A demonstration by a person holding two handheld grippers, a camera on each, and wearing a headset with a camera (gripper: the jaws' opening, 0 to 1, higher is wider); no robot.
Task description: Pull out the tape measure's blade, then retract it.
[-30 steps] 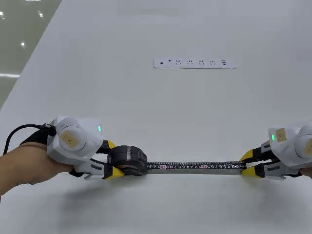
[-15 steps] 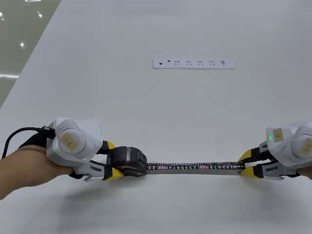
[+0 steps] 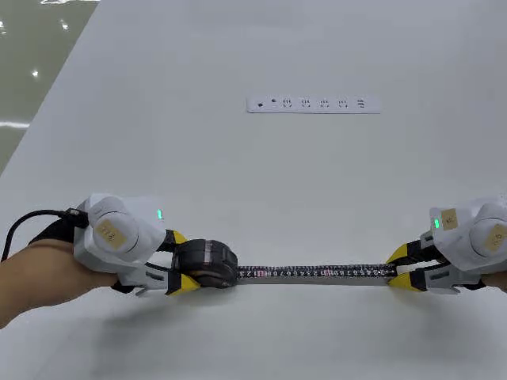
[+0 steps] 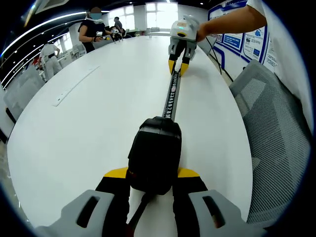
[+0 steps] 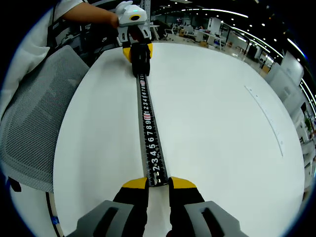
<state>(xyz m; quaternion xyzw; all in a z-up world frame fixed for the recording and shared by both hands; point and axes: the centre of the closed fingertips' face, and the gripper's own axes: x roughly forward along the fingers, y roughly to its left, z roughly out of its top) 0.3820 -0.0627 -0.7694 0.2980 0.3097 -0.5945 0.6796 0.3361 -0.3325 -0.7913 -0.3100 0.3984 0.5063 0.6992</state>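
Now the blade [image 3: 317, 271] runs straight from the case [image 3: 207, 262] clamped in the left gripper [image 3: 184, 259] to the right gripper [image 3: 398, 267] pinching its tip; retracting follows that line.

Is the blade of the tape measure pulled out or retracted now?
Pulled out: the blade spans from the case to the right gripper.

The blade's [image 5: 149, 133] end hook is hidden between the right gripper's [image 5: 158, 183] yellow tips. In the head view the blade's numerals are too small to read, and the power strip's [image 3: 313, 104] sockets, perhaps five, are too small to count. The tape measure case's [image 4: 155, 153] rear is covered by the left gripper's [image 4: 152, 174] jaws. The black cable [image 3: 47, 212] behind that gripper runs off the left edge.
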